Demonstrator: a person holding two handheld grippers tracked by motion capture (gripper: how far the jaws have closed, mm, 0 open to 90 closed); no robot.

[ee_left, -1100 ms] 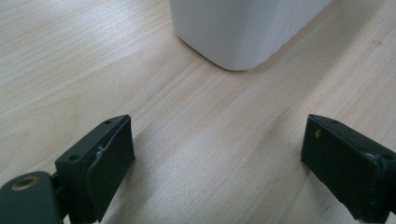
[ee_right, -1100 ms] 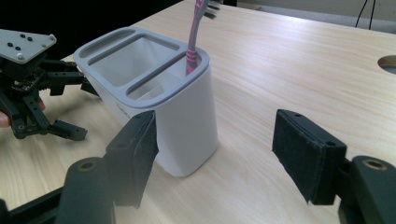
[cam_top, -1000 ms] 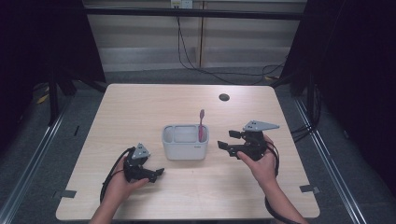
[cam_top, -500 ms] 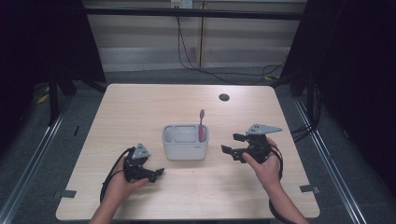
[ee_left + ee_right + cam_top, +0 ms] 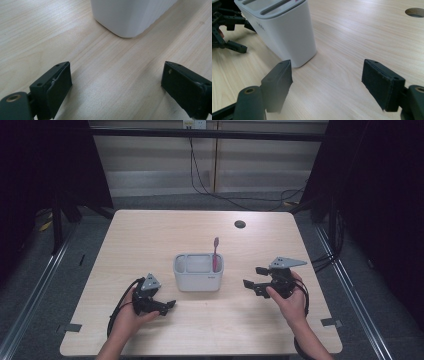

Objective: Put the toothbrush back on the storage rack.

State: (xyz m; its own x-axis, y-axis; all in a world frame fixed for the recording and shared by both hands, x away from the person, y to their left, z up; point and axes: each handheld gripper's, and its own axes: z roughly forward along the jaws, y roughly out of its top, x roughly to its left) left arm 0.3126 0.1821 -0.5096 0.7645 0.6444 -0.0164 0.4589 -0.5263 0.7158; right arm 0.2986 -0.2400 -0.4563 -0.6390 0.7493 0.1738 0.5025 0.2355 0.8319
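Since a second ago, the right gripper (image 5: pixel 254 278) has drawn back from the white holder (image 5: pixel 198 272) toward the near right part of the table (image 5: pixel 150 235) and sunk a little, and its jaws have just been opening with nothing between them. Now they stand wide apart over bare wood, aimed at the holder's right side but well clear of it; in the right gripper view the holder's rounded corner (image 5: pixel 287 35) sits just beyond the left jaw, not touching it. The left gripper (image 5: pixel 168 305) has kept its place at the near left, low over the table, with its jaws wide and empty too; in the left gripper view the holder's lower corner (image 5: pixel 130 17) lies ahead of them, apart.

The holder stands upright near the middle of the table, between the two grippers. A pink toothbrush (image 5: pixel 215 254) stands in its right-hand compartment, head up, leaning slightly. A small dark round hole (image 5: pixel 240 224) lies in the table's far right part, well apart from everything else.
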